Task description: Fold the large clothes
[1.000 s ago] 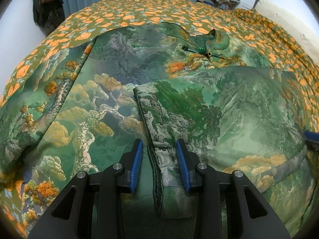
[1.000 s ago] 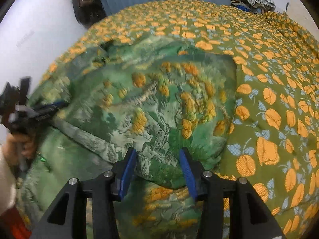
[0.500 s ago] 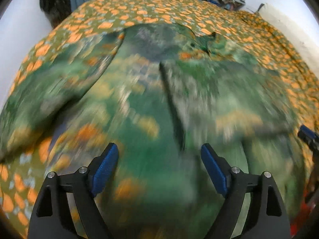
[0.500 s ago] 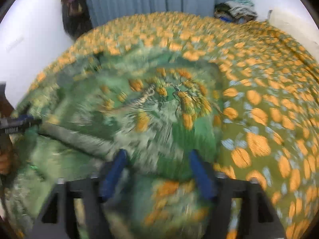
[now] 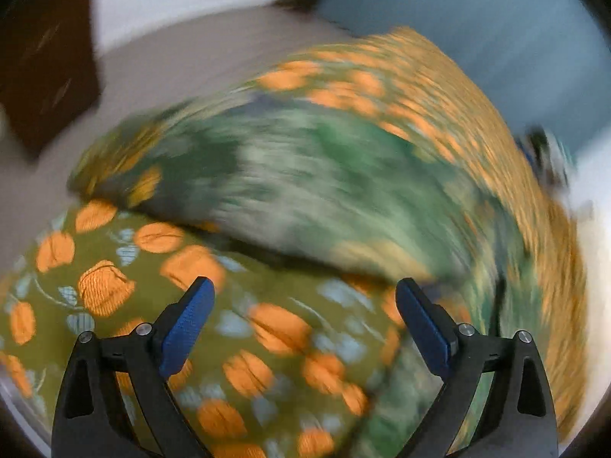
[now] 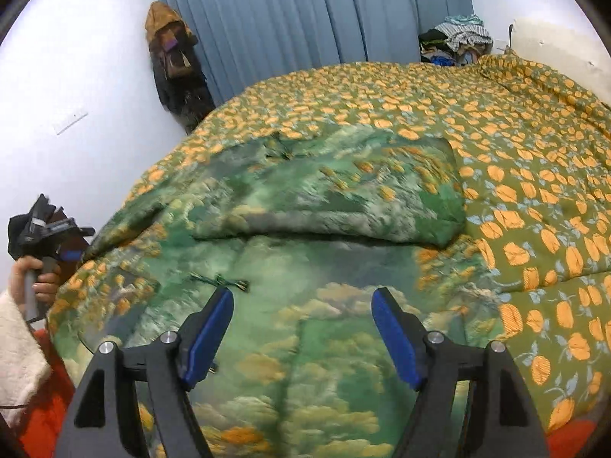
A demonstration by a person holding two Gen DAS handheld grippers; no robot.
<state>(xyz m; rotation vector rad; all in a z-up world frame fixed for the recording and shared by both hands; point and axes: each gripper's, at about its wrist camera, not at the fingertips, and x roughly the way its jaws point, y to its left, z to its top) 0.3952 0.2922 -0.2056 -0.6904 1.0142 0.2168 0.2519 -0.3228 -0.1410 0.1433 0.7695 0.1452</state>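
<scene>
Garment [image 6: 305, 252] lies on the bed [image 6: 534, 145], long axis near to far. Right hand-held gripper [image 6: 301, 328] hovers over its near end, jaws apart, empty; left hand-held gripper [image 5: 303, 313] opening, empty, beside its left edge.

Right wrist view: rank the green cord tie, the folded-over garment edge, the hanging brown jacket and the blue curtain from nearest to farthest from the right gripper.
From the right gripper:
1. Green cord tie, just beyond the left finger.
2. Folded-over garment edge, mid-bed.
3. Hanging brown jacket, far left wall.
4. Blue curtain, behind the bed; jacket and curtain are close to call.

Left gripper [image 5: 303, 307], jaws opening and empty, over the orange-patterned bedspread [image 5: 267, 328] beside the blurred green garment [image 5: 324, 191]
</scene>
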